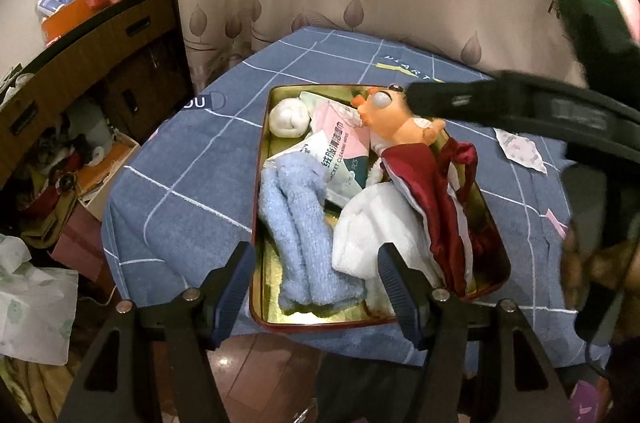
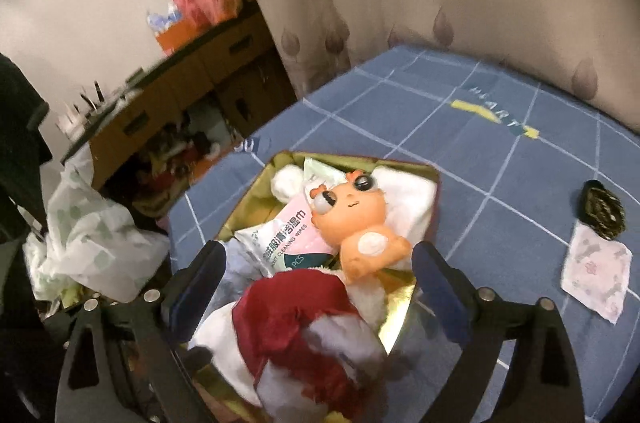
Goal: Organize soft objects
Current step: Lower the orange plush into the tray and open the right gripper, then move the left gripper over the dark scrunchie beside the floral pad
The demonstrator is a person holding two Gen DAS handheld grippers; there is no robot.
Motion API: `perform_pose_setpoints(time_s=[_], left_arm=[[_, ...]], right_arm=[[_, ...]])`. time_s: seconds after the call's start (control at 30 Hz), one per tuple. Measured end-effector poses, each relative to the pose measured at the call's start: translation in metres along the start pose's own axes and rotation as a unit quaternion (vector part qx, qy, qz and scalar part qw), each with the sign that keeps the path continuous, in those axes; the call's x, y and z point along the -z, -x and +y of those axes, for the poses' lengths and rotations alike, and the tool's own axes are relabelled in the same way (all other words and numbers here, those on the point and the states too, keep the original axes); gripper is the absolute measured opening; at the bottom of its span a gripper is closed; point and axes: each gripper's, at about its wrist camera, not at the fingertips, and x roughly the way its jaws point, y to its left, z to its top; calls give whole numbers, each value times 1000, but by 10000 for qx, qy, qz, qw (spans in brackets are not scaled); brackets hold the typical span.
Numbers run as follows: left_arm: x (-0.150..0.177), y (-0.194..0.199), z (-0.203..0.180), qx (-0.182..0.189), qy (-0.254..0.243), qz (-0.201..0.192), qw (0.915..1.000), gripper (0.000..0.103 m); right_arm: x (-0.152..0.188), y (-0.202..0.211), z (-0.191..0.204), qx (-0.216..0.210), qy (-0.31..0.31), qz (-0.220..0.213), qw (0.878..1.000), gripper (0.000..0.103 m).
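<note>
Our soft things sit mostly gathered in the tin box: ahead of our left fingers lie the blue towel and the white cloth, with the red satin pouch draped beyond the right-hand finger and partly over the box wall. Farther ahead rest the wipes pack, the white rolled ball and the orange toy.

Our left gripper hovers at the near end of the box, fingers apart and holding nothing. Our right gripper hangs over the same box, fingers apart too, the pouch below and between them but not pinched, the toy just ahead.

We judge the task well along. What seems left: the small floral sachet and the dark coiled item, both out on the blue-checked surface, well to the right of our right fingers.
</note>
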Motion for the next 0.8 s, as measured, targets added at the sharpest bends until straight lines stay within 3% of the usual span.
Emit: perform_pose_setpoints(time_s=[0.2, 0.3, 0.43, 0.5, 0.57, 0.63, 0.67, 0.8], left_arm=[[1, -2, -2, -23, -47, 41, 10000, 65], [2, -2, -3, -43, -63, 56, 10000, 65], [2, -2, -6, -86, -119, 69, 9999, 65], [3, -2, -7, -115, -144, 78, 9998, 65], [4, -3, -8, -155, -193, 94, 9996, 66], [4, -4, -11, -227, -244, 96, 9994, 66], [5, -5, -12, -257, -263, 98, 9993, 66], [5, -5, -14, -328, -312, 77, 9989, 66]], right_arm=[[33, 57, -48, 292, -620, -608, 9958, 94], [58, 77, -83, 1042, -811, -621, 9893, 95], [94, 103, -139, 2370, -925, -331, 9665, 96], [110, 115, -170, 3021, -1004, -65, 9480, 96], [123, 125, -194, 3339, -1077, 79, 9364, 96], [136, 135, -221, 3898, -1169, 338, 9128, 96], [142, 141, -236, 4062, -1271, 434, 9039, 96], [155, 164, -266, 4105, -1739, 301, 8946, 102]])
